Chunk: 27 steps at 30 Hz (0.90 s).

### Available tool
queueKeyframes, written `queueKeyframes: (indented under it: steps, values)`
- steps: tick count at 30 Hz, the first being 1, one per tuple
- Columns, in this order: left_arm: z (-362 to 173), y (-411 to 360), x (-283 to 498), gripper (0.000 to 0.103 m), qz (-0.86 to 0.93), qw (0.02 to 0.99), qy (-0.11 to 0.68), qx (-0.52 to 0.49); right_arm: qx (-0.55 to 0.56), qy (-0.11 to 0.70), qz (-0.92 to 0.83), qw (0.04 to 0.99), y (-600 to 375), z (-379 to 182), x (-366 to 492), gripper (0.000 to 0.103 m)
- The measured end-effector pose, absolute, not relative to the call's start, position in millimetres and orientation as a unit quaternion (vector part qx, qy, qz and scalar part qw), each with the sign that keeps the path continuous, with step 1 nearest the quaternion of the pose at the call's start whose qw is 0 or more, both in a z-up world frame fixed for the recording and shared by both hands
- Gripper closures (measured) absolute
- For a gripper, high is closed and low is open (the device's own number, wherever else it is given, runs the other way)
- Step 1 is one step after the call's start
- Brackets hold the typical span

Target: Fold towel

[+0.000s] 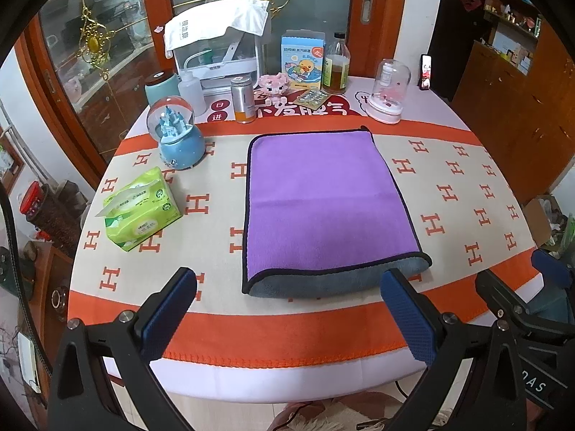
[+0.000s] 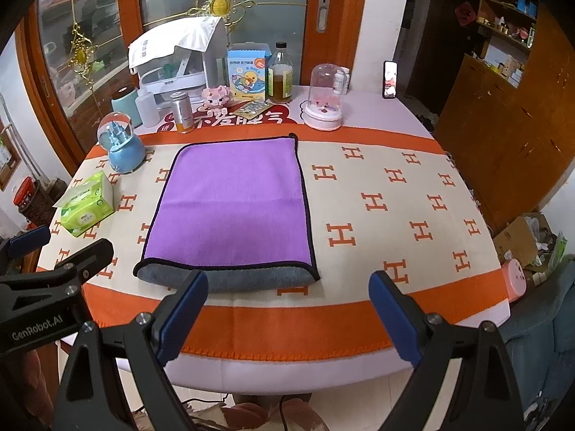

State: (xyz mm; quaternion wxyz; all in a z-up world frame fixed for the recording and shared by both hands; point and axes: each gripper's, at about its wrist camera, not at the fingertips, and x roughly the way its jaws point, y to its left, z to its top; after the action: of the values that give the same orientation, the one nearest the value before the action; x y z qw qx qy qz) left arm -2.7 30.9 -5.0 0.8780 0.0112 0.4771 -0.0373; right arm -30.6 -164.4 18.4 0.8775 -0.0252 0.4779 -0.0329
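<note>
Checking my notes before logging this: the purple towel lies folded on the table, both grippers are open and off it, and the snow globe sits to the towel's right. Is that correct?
One thing is wrong: the snow globe sits to the left of the purple towel, near the tissue pack, as the left wrist view shows. The rest holds: the towel lies folded, and the left gripper and right gripper are open, off it.

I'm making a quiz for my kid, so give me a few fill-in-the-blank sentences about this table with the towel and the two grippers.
1. The towel shows a purple top face and a ____ underside along its near edge.
2. The left gripper and the right gripper both stand ____, holding nothing.
3. The green tissue pack lies to the ____ of the towel.
4. The tablecloth bears orange letters shaped like ____.

Missing words: grey; open; left; H
</note>
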Motion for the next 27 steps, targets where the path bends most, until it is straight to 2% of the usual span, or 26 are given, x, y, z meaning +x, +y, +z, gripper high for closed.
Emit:
queueKeyframes:
  steps: [19, 27]
  values:
    - [-27, 50, 14, 0.001, -0.04, 0.873, 0.487, -0.009, -0.003, 0.501, -0.037, 0.865, -181, -2, -22, 0.012]
    - [-51, 76, 38, 0.001, -0.023, 0.859, 0.51, -0.042, -0.056, 0.504, -0.006, 0.862, -194, -32, 10, 0.012]
